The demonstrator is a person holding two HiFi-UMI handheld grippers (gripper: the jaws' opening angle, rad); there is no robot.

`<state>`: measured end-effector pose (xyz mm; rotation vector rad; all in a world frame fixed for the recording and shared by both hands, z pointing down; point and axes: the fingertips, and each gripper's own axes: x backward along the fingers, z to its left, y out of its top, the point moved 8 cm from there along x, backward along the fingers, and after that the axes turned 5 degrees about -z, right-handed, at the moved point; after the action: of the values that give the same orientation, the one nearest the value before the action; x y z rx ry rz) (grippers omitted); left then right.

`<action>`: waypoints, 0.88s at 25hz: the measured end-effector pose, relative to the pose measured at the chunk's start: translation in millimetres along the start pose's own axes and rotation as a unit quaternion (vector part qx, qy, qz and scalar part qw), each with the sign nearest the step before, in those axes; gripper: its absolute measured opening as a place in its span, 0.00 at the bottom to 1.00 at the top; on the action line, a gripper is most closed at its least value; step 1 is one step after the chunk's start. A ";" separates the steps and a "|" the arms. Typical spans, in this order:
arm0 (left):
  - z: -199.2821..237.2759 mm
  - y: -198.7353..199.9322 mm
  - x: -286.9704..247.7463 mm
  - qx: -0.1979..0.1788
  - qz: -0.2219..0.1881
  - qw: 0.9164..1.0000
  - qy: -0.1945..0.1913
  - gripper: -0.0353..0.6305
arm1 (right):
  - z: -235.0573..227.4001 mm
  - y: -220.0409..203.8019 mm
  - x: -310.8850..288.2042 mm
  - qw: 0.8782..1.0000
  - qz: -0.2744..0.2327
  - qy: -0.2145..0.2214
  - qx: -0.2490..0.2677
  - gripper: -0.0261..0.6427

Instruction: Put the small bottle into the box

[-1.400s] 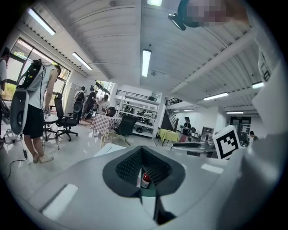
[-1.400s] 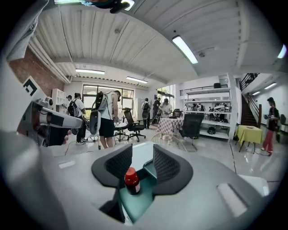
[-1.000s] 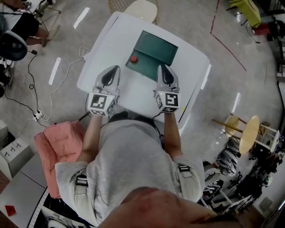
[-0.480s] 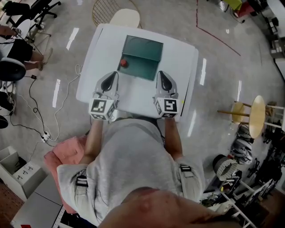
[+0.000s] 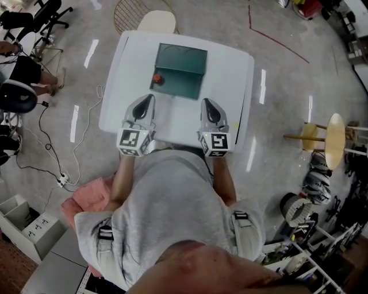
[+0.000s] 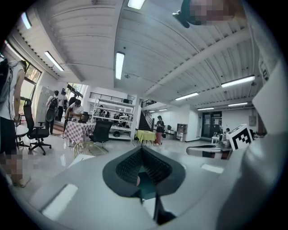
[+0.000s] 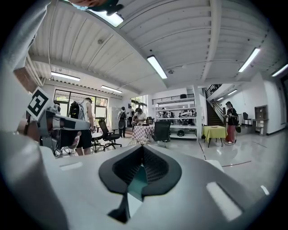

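Observation:
A dark green box lies at the far middle of the white table. The small red bottle stands at the left of the box's near part; whether it is on it or beside it I cannot tell. My left gripper hovers just short of the bottle, jaws together and empty. My right gripper is level with it, near the box's right front corner, shut and empty. In the left gripper view the left gripper shows a sliver of green box. The right gripper points at the box.
A round wire chair stands beyond the table's far edge. A pink cloth and cables lie on the floor at the left. A wooden stool stands at the right. People sit and stand far off in the hall.
The head view has swung, so the table and box sit higher and further left in the frame. Both grippers stay side by side over the table's near half, short of the box.

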<state>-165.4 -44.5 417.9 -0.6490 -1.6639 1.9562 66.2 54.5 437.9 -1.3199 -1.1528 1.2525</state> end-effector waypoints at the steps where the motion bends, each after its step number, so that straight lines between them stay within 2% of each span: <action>1: 0.5 1.2 1.0 0.000 -0.001 1.000 0.000 0.07 | 1.8 -0.6 0.1 1.000 0.002 0.001 0.001 0.04; 22: 13.4 0.3 4.2 0.004 -0.002 1.000 0.015 0.07 | 7.5 2.1 -11.3 1.000 0.002 0.010 0.006 0.04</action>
<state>-177.2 -52.0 419.4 -0.6675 -1.6373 1.9401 58.4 43.2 436.9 -1.3226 -1.1281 1.2445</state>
